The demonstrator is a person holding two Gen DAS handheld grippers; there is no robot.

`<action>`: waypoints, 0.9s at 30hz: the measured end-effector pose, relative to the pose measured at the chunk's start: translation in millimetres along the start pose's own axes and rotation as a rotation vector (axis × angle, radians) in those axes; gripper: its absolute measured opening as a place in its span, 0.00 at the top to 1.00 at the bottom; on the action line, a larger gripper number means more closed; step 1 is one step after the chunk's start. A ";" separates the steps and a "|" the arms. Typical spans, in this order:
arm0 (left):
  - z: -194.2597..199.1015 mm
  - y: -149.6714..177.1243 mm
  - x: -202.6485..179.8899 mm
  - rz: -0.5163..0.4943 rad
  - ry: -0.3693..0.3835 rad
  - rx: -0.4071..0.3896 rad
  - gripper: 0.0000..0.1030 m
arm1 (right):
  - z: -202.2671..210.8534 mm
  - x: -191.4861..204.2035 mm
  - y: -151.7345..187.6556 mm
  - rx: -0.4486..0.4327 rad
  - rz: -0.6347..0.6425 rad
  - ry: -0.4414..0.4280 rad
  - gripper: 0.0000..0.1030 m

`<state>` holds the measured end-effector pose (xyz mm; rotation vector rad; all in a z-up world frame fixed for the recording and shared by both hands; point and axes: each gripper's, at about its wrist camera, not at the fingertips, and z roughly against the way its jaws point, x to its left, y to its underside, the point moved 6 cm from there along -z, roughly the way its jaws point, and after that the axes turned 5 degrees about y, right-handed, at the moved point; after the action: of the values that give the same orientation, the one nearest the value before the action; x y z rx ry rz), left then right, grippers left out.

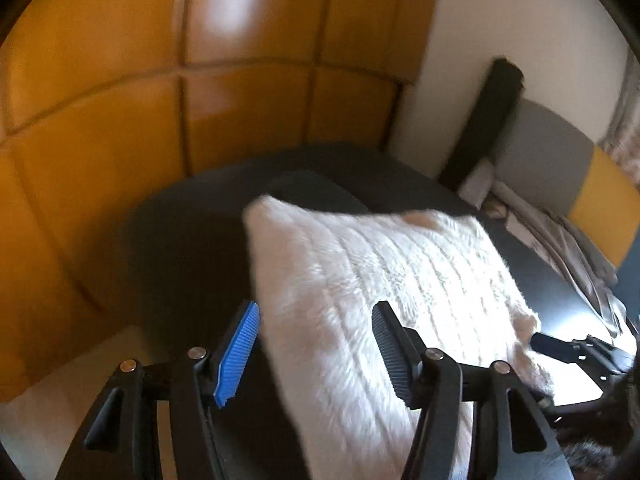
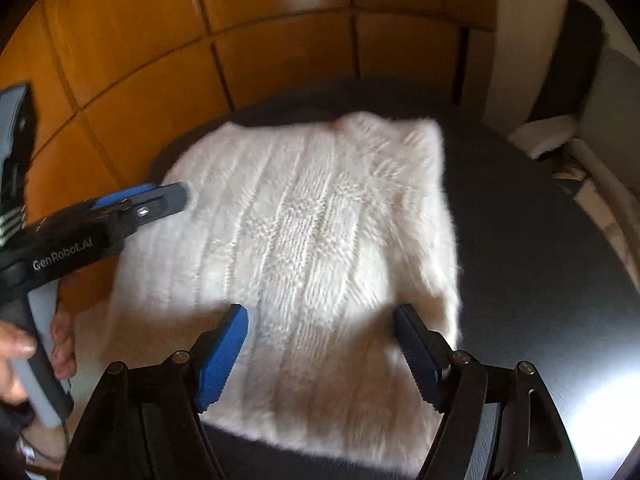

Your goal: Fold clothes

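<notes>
A folded white knitted sweater (image 2: 304,240) lies on a round dark table (image 2: 520,240); it also shows in the left wrist view (image 1: 380,280). My left gripper (image 1: 316,348) is open and empty over the sweater's near left part, and appears from the side in the right wrist view (image 2: 160,204) at the sweater's left edge. My right gripper (image 2: 320,356) is open and empty just above the sweater's near edge; its tip shows in the left wrist view (image 1: 560,348) at the right.
Orange padded wall panels (image 1: 120,120) stand close behind the table (image 1: 180,240). A black chair back (image 1: 492,120) and crumpled grey fabric (image 1: 568,248) lie to the right, beyond the table edge. A white cloth (image 2: 544,136) lies past the table's far right.
</notes>
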<state>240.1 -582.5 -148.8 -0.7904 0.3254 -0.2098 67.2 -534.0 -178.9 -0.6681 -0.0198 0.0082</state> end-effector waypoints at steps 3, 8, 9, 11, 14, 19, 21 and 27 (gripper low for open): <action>34.5 10.0 -1.5 -0.001 -0.053 -0.002 0.42 | 33.7 4.8 0.1 -0.070 -0.023 0.078 0.25; 84.3 21.0 -14.5 -0.068 -0.160 -0.021 0.42 | 95.5 25.3 2.1 -0.144 -0.055 0.128 0.00; 96.3 21.9 -17.0 -0.083 -0.175 -0.031 0.42 | 108.2 30.0 3.0 -0.157 -0.061 0.125 0.00; 120.5 23.7 -21.9 -0.112 -0.204 -0.049 0.42 | 133.6 39.4 4.7 -0.185 -0.074 0.117 0.00; 152.5 23.1 -30.9 -0.158 -0.193 -0.066 0.52 | 158.2 57.6 12.4 -0.198 -0.068 0.087 0.00; 195.5 19.4 -42.0 -0.252 -0.264 -0.162 0.53 | 186.2 70.2 25.9 -0.190 -0.022 0.199 0.00; 201.9 24.1 -47.9 -0.232 -0.189 -0.153 0.53 | 196.9 71.2 30.7 -0.220 -0.011 0.266 0.00; 211.3 36.6 -62.8 -0.134 0.018 -0.078 0.53 | 205.1 73.6 48.6 -0.203 -0.036 0.314 0.00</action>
<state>260.6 -398.7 -23.3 -0.8890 0.2992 -0.3322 136.4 -367.8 -47.0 -0.8657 0.2730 -0.1351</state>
